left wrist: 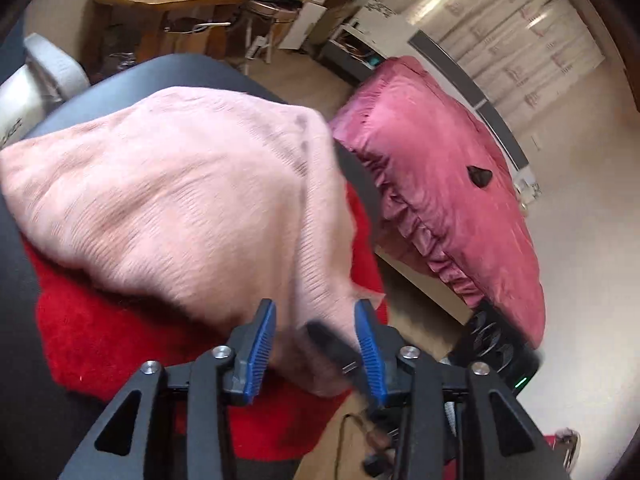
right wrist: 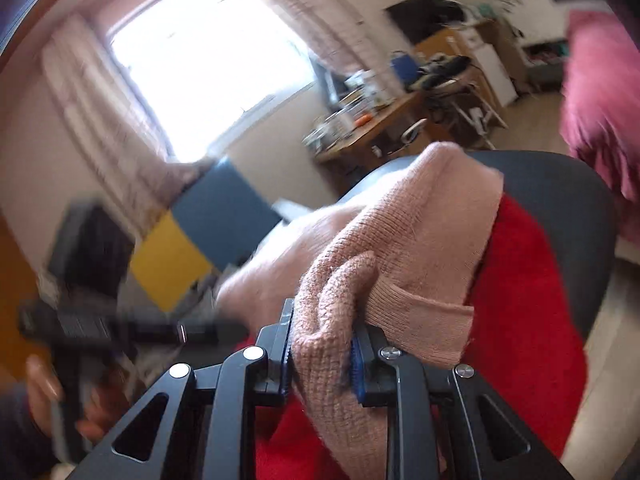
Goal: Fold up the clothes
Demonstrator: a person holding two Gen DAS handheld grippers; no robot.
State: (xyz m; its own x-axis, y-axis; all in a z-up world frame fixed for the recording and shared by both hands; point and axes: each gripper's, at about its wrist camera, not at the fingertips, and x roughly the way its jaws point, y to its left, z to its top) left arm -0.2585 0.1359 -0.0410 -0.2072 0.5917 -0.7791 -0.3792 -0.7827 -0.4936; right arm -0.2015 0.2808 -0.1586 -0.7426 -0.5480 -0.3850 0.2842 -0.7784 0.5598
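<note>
Nearest our right lens, the right tongs (right wrist: 320, 354) are pinched on a bunched fold of the pink knit sweater (right wrist: 400, 240), just beside its ribbed cuff (right wrist: 420, 312). Our left tongs (left wrist: 316, 344) stand about half open with sweater cloth between the blue pads (left wrist: 260, 344), which do not seem to press on it, though blur makes that hard to judge. Most of the sweater lies draped over a red fleece garment (left wrist: 100, 332) on the dark table (left wrist: 192, 68), its lower part reaching to the near edge where we work. Our worry is that a bunched grip holds several layers at once, so a pull from here could drag the sweater crooked, or carry the red fleece along, since the knit clings to it. With only one firm hold, the loose side may sag off the near edge. Room is fair: bare table lies beyond the sweater, and open floor separates us from the bed with its pink cover (left wrist: 440, 168).
</note>
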